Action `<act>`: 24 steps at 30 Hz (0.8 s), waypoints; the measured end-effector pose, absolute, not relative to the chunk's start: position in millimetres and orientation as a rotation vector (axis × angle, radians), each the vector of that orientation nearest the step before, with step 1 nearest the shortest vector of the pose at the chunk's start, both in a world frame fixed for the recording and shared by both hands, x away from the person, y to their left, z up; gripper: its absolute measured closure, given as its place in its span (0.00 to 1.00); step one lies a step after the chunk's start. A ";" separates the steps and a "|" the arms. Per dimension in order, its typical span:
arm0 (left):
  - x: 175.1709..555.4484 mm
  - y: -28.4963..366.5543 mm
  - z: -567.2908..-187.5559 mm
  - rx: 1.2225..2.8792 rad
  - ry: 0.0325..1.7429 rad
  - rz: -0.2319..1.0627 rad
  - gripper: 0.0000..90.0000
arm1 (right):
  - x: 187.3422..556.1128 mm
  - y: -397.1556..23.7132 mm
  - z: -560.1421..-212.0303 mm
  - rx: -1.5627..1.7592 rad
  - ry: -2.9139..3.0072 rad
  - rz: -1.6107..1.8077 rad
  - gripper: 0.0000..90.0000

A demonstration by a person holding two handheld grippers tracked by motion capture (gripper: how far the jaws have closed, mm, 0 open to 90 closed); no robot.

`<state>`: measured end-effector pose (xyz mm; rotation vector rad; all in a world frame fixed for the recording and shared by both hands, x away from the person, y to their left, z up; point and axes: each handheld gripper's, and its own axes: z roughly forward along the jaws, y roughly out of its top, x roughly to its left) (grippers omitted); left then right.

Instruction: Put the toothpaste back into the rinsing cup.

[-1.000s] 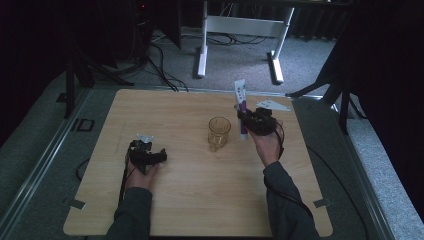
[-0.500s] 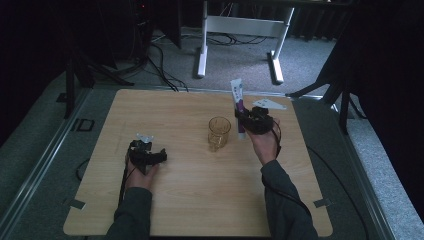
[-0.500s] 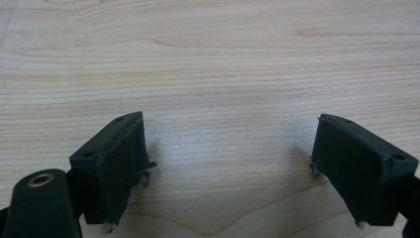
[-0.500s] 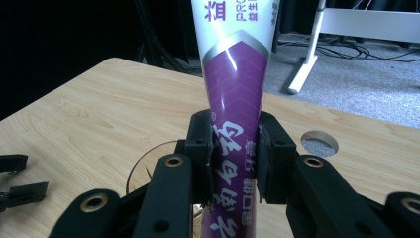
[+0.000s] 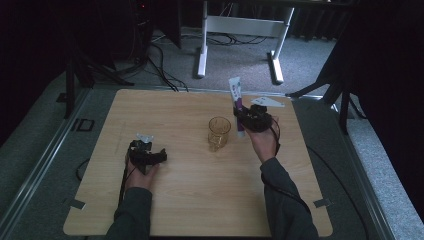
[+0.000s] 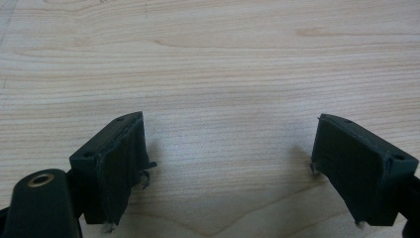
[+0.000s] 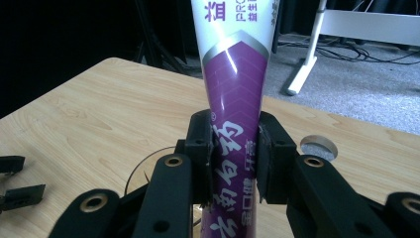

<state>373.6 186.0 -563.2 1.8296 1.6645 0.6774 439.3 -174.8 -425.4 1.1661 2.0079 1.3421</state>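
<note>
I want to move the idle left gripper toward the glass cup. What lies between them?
Nothing: in the high view, only bare table separates the left gripper from the glass cup.

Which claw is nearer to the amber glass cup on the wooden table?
Right. The right claw holds a purple-and-white tube just beside the amber glass cup; the left claw rests open on the table, well off to the cup's left.

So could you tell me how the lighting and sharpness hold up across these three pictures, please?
High view: dim and soft, with black surroundings; the table is evenly lit and the glass looks murky. Left gripper view: sharp wood grain, with faint shadows beside the open left tongs. Right gripper view: a glare streak on the purple tube, clamped in the right tongs; the background is dark at left.
</note>
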 end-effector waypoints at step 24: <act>373.4 185.9 -563.3 1.830 1.662 0.678 0.15 | 444.0 -166.0 -418.8 1.144 2.007 1.332 0.79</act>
